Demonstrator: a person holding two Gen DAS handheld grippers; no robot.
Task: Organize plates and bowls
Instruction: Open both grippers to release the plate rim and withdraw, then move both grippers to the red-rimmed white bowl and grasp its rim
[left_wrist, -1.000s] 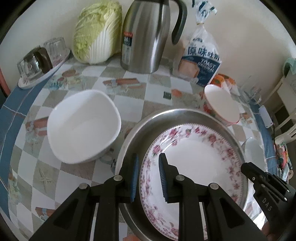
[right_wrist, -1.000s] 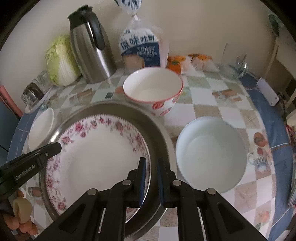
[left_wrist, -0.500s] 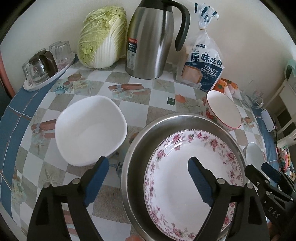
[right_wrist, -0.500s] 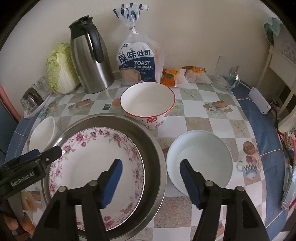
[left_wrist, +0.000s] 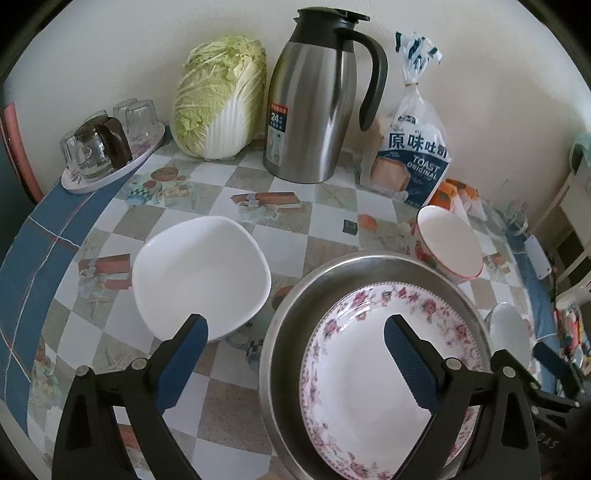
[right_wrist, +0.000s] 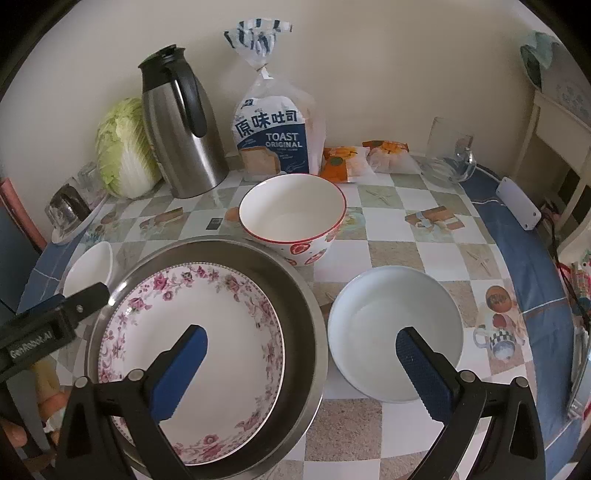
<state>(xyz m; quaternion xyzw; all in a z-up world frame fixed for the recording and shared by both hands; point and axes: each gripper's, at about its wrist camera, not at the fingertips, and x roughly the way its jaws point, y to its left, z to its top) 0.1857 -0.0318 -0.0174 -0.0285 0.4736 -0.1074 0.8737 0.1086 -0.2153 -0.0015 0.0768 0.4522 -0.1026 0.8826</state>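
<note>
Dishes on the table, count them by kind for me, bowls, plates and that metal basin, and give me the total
Bowls: 3, the squarish white bowl, the red-rimmed bowl, the round white bowl
Plates: 1, the floral plate
Metal basins: 1, the steel basin
Total: 5

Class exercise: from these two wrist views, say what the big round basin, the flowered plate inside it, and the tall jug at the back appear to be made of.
Big round grey basin: likely stainless steel, brushed, with a dull metallic sheen on its rim.
Pink-flowered white plate: probably glazed ceramic or porcelain; glossy, printed rose border.
Tall silver jug: brushed steel body showing streaky reflections; its black lid and handle look like plastic.
</note>
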